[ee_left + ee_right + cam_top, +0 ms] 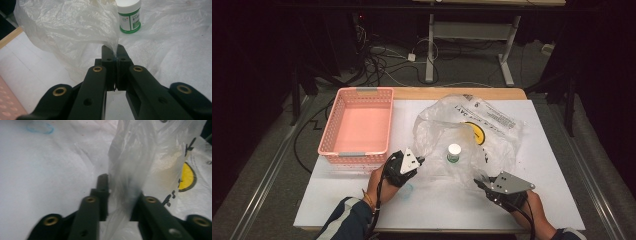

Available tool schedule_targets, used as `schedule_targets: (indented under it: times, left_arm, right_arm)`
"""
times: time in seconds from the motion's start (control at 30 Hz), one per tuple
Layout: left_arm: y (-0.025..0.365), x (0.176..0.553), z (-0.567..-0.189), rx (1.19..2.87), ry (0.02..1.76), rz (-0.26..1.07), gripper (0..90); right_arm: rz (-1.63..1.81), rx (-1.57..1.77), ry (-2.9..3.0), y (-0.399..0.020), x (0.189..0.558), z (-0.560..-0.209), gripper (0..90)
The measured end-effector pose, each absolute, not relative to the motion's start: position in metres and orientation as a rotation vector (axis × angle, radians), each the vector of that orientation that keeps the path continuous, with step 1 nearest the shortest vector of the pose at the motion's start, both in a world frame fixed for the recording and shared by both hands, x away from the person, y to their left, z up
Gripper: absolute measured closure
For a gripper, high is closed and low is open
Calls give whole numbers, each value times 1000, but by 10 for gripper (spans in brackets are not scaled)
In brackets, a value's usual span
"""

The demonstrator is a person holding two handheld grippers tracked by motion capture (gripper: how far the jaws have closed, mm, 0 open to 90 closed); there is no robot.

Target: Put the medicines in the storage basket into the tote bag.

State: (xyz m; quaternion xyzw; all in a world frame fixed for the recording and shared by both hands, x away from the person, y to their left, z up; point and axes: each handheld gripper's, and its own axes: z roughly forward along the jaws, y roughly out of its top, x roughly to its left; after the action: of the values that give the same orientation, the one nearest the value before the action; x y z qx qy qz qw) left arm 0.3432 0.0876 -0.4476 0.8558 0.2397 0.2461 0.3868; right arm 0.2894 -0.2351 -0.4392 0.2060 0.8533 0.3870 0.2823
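A clear plastic bag [492,131] with black print and a yellow face lies crumpled across the white table. A small white bottle [454,152] with a green label stands upright inside it; the left gripper view has the bottle [129,16] just beyond the jaws. My left gripper [421,160] is shut on the bag's left edge, the film [70,30] pinched between its tips [113,50]. My right gripper [478,181] is at the bag's near right edge. In the right gripper view its jaws [120,185] stand a small gap apart with a fold of the bag [140,157] between them.
An empty pink mesh basket [362,92] sits at the table's back left, close behind my left hand. A faint blue ring mark [40,127] is on the white table top [362,200]. Desk legs and cables lie on the floor beyond the table.
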Motion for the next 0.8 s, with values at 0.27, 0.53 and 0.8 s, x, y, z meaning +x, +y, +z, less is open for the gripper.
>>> schedule_targets:
  times: [0.27, 0.53, 0.8]
  left_arm:
    - [101, 340, -429, 2087, 626, 653, 862]
    - [106, 340, -414, 2034, 615, 697, 861]
    - [109, 343, -405, 2004, 617, 710, 860]
  right_arm:
    - [1091, 541, 2196, -243, 289, -419, 892]
    - [1115, 542, 2119, -248, 295, -402, 894]
    - [1126, 546, 2065, -249, 308, -389, 895]
